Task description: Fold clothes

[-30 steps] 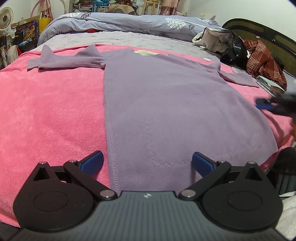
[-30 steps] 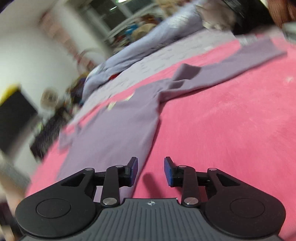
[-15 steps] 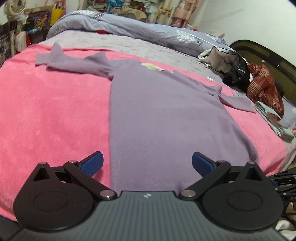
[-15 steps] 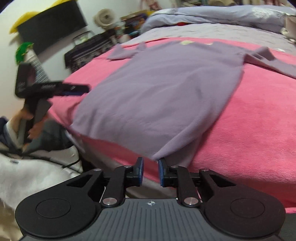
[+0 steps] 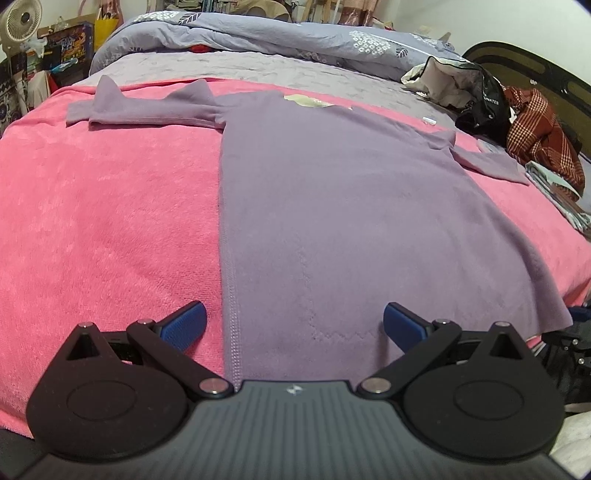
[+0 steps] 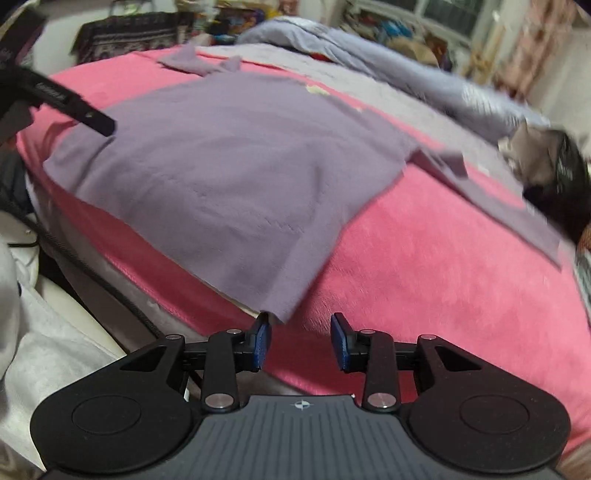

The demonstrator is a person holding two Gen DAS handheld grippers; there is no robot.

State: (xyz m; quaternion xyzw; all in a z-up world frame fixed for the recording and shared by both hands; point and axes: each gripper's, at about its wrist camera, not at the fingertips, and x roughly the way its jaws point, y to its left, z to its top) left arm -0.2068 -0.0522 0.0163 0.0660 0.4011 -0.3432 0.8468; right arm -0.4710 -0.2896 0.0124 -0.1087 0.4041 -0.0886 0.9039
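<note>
A lilac long-sleeved top (image 5: 332, 192) lies flat on a pink blanket (image 5: 103, 221), hem toward me, sleeves spread left (image 5: 147, 110) and right (image 5: 491, 166). My left gripper (image 5: 294, 325) is wide open and empty, low over the hem's left corner. The top shows in the right wrist view (image 6: 229, 166) too. My right gripper (image 6: 300, 341) is open and empty, just short of the hem's right corner (image 6: 277, 314), which hangs at the bed edge. The left gripper shows at that view's left edge (image 6: 74, 107).
A blue-grey duvet (image 5: 277, 33) is bunched at the bed's far side. A black bag (image 5: 476, 99) and a red plaid cloth (image 5: 535, 136) lie at the far right by the dark headboard. A fan (image 5: 22, 22) and clutter stand at the far left. White fabric (image 6: 44, 332) lies beside the bed.
The right gripper swung from the sleeve side to the hem's right corner and its jaws opened wider. The left gripper stayed open at the hem's left corner.
</note>
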